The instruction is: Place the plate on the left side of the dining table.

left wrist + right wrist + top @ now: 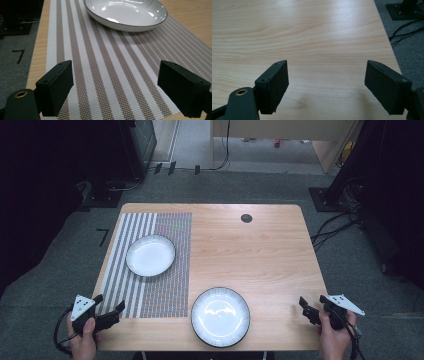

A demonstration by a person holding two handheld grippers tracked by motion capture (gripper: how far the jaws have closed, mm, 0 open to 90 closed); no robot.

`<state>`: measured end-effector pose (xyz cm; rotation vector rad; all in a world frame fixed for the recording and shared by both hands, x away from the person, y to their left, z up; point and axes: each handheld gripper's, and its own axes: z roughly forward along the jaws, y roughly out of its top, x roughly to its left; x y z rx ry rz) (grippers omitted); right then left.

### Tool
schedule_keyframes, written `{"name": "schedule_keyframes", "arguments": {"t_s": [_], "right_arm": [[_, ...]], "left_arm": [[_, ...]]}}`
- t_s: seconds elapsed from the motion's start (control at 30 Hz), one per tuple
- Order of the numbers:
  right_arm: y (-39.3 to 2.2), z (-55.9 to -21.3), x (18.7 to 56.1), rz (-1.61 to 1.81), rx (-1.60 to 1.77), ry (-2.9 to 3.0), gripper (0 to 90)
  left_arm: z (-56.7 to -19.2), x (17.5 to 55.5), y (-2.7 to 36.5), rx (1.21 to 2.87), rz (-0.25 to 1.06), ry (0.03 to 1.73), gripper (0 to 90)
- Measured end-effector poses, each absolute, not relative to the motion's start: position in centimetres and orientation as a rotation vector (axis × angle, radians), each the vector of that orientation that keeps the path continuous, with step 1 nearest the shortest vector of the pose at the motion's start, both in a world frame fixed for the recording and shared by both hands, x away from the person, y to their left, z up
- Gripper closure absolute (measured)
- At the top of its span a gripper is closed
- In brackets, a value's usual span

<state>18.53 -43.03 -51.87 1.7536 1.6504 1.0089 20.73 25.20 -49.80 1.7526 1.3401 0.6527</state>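
A white plate with a dark rim (150,255) sits on a striped placemat (150,290) on the left half of the wooden table (260,245). A second, ribbed-edge plate (220,316) rests on bare wood near the front edge. My left gripper (109,303) hovers open at the mat's front left corner; its own view has the mat (112,75) between its jaws and the plate (126,13) farther off. My right gripper (313,304) is open over the front right corner, with bare wood (312,37) between its jaws.
A small dark round grommet (246,218) is set into the table near its far edge. Cables (335,227) lie on the grey carpet to the right, and dark stands flank the table at the back.
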Motion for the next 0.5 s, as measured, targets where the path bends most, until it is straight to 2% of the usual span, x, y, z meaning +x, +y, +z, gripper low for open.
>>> {"name": "schedule_keyframes", "arguments": {"t_s": [0.5], "right_arm": [[-43.2, -52.4, 19.0, 0.923, 1.793, 1.709, 18.5]], "left_arm": [[-51.2, 21.3, 24.7, 1.848, 0.659, 1.358, 12.9]]}}
